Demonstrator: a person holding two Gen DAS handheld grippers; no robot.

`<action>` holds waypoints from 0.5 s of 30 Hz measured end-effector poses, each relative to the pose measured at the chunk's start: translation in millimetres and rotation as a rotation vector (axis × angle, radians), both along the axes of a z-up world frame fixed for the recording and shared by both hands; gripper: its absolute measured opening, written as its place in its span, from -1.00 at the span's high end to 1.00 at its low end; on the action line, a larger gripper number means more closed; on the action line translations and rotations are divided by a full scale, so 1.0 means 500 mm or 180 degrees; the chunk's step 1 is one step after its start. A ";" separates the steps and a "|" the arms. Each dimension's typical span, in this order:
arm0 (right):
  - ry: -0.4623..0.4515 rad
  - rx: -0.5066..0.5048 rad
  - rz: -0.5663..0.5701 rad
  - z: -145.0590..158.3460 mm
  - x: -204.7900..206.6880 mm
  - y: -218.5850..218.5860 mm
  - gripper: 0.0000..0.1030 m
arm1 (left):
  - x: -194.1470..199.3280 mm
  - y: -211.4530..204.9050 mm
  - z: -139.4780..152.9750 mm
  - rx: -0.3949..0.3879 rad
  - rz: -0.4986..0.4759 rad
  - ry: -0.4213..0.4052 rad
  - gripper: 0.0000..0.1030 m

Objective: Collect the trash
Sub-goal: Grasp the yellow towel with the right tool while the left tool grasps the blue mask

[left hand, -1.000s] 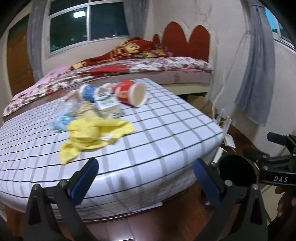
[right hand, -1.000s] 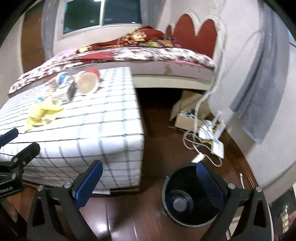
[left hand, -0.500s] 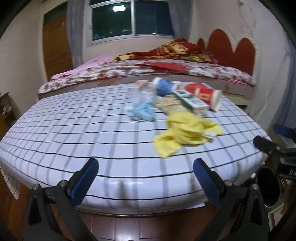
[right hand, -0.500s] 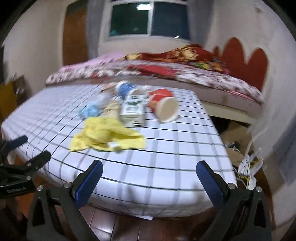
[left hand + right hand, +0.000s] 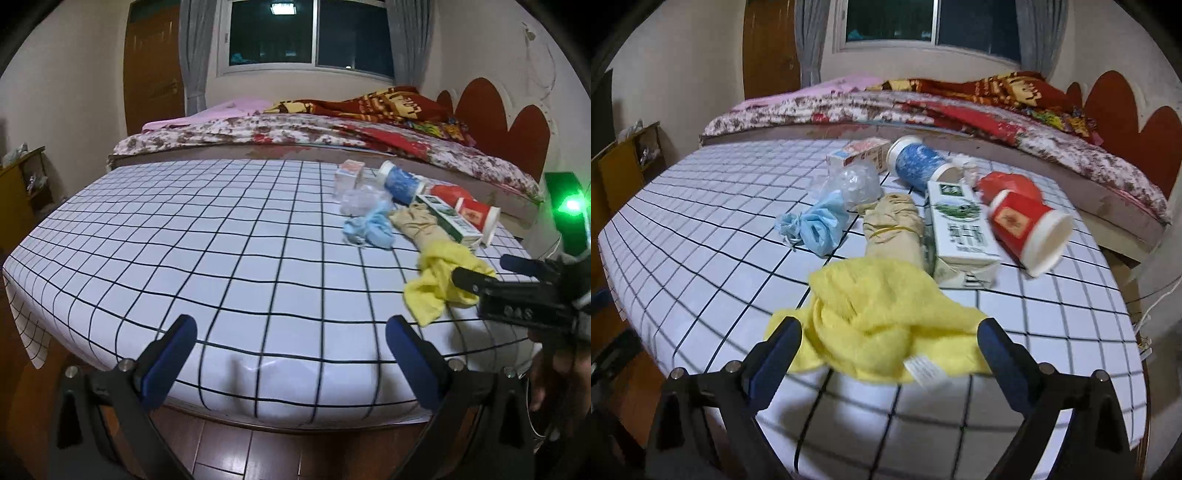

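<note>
No collection had begun. The whole litter lay on the checked white tabletop (image 5: 1052,306): crumpled yellow cloth (image 5: 882,317) nearest, green-and-white carton (image 5: 960,232), red paper cup (image 5: 1027,229), blue cup (image 5: 919,162), tan bag (image 5: 894,229), blue mask (image 5: 816,225). The right hand-held gripper (image 5: 888,343) stood wide apart around the cloth, gripping nothing; the left hand-held gripper (image 5: 288,347) gaped empty at the near edge.

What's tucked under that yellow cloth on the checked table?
The yellow cloth covers the near end of a beige bundle with a rubber band around it, and lies beside the milk carton. Whatever else lies flat beneath its folds is hidden. Otherwise, only the checked tablecloth shows around it.
</note>
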State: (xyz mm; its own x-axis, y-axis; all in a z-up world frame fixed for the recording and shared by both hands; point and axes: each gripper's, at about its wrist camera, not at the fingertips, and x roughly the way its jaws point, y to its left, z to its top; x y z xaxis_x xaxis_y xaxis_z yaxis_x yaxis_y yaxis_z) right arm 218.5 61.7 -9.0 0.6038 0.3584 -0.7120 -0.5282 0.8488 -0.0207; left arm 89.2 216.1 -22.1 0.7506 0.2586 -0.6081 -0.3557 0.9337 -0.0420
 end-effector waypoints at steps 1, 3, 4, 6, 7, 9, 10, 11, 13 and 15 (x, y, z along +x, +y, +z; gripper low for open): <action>0.0060 -0.0021 0.0021 -0.006 0.009 0.010 -0.89 | 0.003 0.003 -0.002 0.0001 0.0006 0.0013 -0.99; 0.0112 -0.0030 0.0047 -0.017 0.023 0.021 -0.74 | 0.010 0.008 -0.006 -0.0005 0.0004 0.0042 -0.99; 0.0131 -0.0042 0.0053 -0.023 0.027 0.025 -0.57 | 0.015 0.009 -0.007 -0.0005 0.0000 0.0054 -0.99; 0.0240 0.0025 0.0097 -0.029 0.030 0.023 -0.16 | 0.021 0.009 -0.008 -0.0012 -0.0025 0.0060 -0.99; 0.0240 0.0047 0.0108 -0.029 0.026 0.020 -0.14 | 0.025 0.008 -0.009 -0.0015 -0.0039 0.0060 -0.99; 0.0226 0.0053 0.0164 -0.027 0.016 0.012 0.19 | 0.036 0.003 -0.008 -0.0037 -0.0079 0.0066 -0.99; 0.0196 0.0071 0.0174 -0.024 0.010 0.004 0.26 | 0.039 0.002 -0.008 -0.0054 -0.0102 0.0059 -0.99; 0.0174 0.0086 0.0164 -0.020 0.006 -0.004 0.33 | 0.044 -0.002 -0.007 -0.0078 -0.0126 0.0062 -0.99; 0.0145 0.0144 0.0129 -0.008 -0.001 -0.028 0.36 | 0.055 -0.015 -0.006 -0.0109 -0.0196 0.0056 -0.99; 0.0034 0.0150 0.0052 0.005 -0.004 -0.055 0.36 | 0.064 -0.029 -0.005 -0.0121 -0.0270 0.0035 -0.99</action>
State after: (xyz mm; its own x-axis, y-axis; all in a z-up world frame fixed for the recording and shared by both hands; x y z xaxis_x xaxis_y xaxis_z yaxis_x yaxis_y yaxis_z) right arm 216.6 34.2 -6.3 0.5899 0.4016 -0.7005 -0.5421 0.8400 0.0250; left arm 121.2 201.7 -24.4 0.7621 0.1711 -0.6245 -0.2761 0.9582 -0.0745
